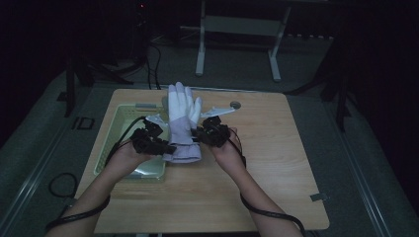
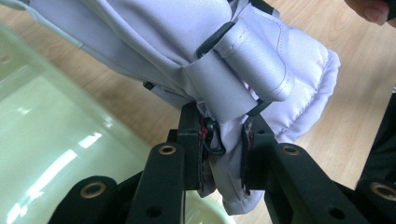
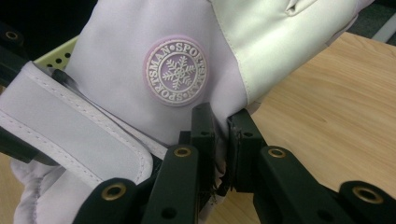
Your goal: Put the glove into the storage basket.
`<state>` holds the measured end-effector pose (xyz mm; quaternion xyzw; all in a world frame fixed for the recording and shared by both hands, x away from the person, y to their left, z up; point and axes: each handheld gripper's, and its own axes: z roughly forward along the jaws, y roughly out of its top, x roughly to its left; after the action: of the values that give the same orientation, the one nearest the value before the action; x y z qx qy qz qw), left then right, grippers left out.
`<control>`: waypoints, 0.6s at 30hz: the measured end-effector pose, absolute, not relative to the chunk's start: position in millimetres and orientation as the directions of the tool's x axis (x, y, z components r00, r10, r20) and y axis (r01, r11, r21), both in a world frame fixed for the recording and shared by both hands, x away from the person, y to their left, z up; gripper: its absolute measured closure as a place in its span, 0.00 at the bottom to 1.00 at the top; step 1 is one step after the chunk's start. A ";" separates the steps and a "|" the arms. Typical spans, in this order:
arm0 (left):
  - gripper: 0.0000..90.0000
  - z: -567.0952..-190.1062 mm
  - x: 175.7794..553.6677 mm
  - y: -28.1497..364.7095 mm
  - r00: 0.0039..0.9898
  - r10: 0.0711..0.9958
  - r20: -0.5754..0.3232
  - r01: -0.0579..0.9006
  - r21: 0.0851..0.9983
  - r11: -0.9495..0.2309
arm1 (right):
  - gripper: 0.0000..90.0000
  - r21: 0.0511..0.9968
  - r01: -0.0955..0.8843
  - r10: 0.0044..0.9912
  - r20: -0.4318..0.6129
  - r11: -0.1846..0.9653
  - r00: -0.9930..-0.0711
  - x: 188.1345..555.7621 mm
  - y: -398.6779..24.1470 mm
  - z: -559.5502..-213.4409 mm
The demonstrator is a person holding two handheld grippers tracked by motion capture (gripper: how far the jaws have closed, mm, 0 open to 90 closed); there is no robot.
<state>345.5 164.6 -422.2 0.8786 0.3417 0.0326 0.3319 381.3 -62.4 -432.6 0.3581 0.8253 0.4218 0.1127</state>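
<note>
A pale lilac and white ski glove (image 1: 182, 123) is held up above the wooden table (image 1: 276, 163), fingers pointing away from me, cuff toward me. My left gripper (image 1: 165, 147) is shut on the cuff edge at the glove's left side; in the left gripper view the glove (image 2: 243, 65) with its strap hangs over the pinching jaws of that gripper (image 2: 223, 154). My right gripper (image 1: 198, 132) is shut on the glove's right edge. In the right gripper view that gripper (image 3: 221, 140) pinches fabric just below the round snowflake badge (image 3: 176, 71).
A pale green perforated basket (image 1: 114, 129) stands on the table's left part, under my left hand. Cables trail from both grippers down along my forearms. Beyond the table a white metal stand (image 1: 237, 34) stands on the dark floor.
</note>
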 end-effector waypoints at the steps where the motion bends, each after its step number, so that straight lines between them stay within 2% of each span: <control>1: 0.83 -421.5 345.7 167.3 0.762 0.625 -0.168 0.581 0.604 -0.546 | 0.92 0.778 0.492 0.682 0.115 0.390 -0.723 381.9 -58.2 -432.3; 18: 0.82 -418.2 339.1 243.2 0.740 0.650 -0.173 0.609 0.584 -0.537 | 0.92 0.793 0.459 0.651 0.106 0.401 -0.751 378.4 15.8 -431.5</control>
<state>339.1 243.2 -418.2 0.8761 0.3593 0.0324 0.3197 378.4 15.8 -431.5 0.3348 0.8295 0.4331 0.1107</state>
